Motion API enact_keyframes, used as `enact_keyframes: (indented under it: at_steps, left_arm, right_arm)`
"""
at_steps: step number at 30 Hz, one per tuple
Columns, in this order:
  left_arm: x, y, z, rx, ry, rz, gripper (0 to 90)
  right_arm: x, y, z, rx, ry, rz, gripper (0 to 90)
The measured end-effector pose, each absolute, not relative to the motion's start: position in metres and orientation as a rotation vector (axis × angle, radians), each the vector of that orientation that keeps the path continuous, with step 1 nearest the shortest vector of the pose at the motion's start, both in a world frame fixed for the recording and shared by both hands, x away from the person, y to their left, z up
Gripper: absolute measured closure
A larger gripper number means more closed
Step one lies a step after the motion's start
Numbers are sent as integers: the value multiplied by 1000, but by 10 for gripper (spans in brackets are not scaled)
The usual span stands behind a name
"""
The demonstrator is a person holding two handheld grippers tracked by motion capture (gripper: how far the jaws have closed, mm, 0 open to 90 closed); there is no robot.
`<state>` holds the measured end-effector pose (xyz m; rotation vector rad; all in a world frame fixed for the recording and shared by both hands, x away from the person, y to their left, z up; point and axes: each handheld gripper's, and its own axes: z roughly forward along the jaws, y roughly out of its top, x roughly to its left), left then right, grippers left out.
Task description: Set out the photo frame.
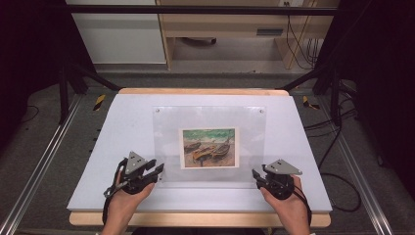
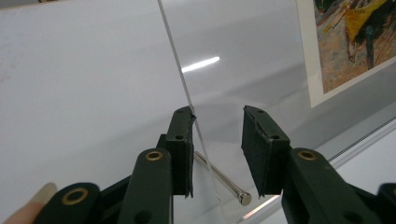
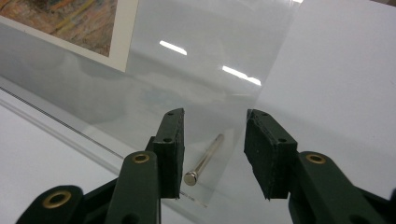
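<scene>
The clear acrylic picture frame [image 1: 210, 147] lies flat in the middle of the white table [image 1: 117, 127], a print of beached boats [image 1: 209, 147] sandwiched under its top sheet, and both grippers sit at its near corners. The left gripper [image 2: 217, 144] has its jaws partly apart, straddling the near-left corner: one pad just meets the sheet's side edge, the other stands clear of it, and the metal pin [image 2: 223, 182] at that corner lies between them, ungripped. The right gripper [image 3: 214, 149] mirrors this at the near-right corner, jaws partly apart on either side of its own metal pin [image 3: 204, 161], neither pad pressing on it. So both are open around the corner fasteners, holding nothing. In the high view the left gripper [image 1: 155, 172] and right gripper [image 1: 258, 177] point inward at the frame's front edge, each in a hand that comes up from the table's near side, while two more fasteners show at the far corners. The step in hand looks like taking hold of the two front pins or corners together, probably to take the frame apart or lift it. The next move calls for closing squarely on the slim pins, which are smooth and could slip or roll from the pads, and for keeping the two hands even so the sheet does not skew over the print.
</scene>
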<state>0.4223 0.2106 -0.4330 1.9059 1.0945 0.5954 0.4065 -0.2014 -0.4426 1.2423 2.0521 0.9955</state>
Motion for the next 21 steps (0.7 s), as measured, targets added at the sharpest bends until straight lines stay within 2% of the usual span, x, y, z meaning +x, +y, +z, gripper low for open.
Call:
enact_keyframes:
  at_steps: [21]
  left_arm:
    - [415,213,-437,1877,1094,592,684]
  right_arm:
    - [398,-202,-448,1237,2030,998,628]
